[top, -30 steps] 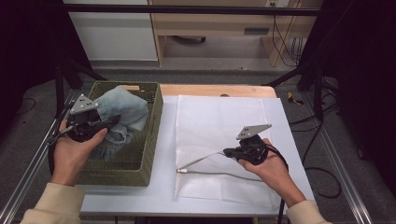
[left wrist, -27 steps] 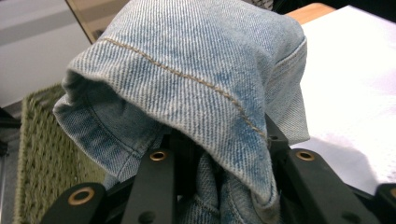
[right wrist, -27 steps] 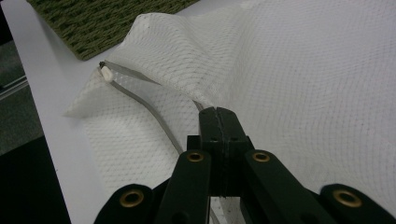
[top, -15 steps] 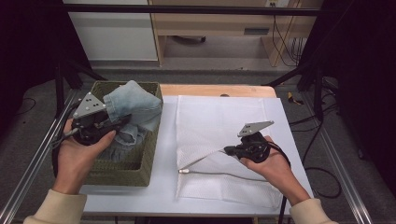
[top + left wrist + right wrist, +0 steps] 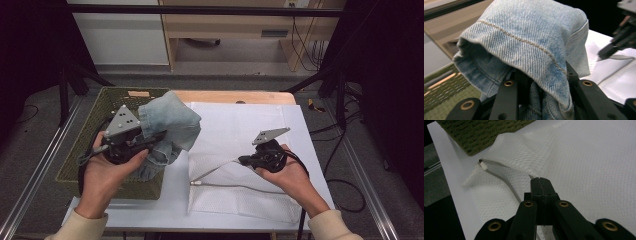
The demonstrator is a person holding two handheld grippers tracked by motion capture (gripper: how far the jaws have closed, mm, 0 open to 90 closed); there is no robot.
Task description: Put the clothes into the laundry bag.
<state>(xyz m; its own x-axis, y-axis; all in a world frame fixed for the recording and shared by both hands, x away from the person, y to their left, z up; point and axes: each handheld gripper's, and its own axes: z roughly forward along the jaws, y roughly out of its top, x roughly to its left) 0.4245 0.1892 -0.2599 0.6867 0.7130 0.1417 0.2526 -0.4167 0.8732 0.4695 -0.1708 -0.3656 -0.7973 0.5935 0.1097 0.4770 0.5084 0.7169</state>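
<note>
Work in hand: denim garment being carried out of the basket toward a white mesh laundry bag whose mouth is held up, as judged from how both are held

Left gripper [image 5: 159,136]: jaws clamped on a bunched fold of the jeans [image 5: 167,125]; in the left gripper view the cloth [image 5: 529,42] drapes over both black jaws, hiding their tips, pinched deep so the heavy fabric should not slip

Jeans, place: lifted clear above the right rim of the basket [image 5: 90,155], at the desk's left side, part of the cloth hanging back down inside it

Basket: green woven, standing at the left edge of the desk [image 5: 172,192], just beside the mesh bag; near enough that the transfer is short

Right gripper [image 5: 242,160]: jaws pressed fully together on the upper layer of the mesh bag [image 5: 250,125] at its left edge; in the right gripper view the fingertips [image 5: 541,182] nip a thin pleat of net [image 5: 584,157], raising it into a tent

Reason for the hold: lifting one layer apart from the other opens a gap facing the basket, presumably for the denim to enter

Zip or cord: grey strip with a small white end piece [image 5: 484,165] along the bag's opening, lying on the desk below the raised layer

Mesh bag, place: flat over the middle and right of the desk, only the pinched edge raised

Next, likely: jeans brought across to the opening
</note>
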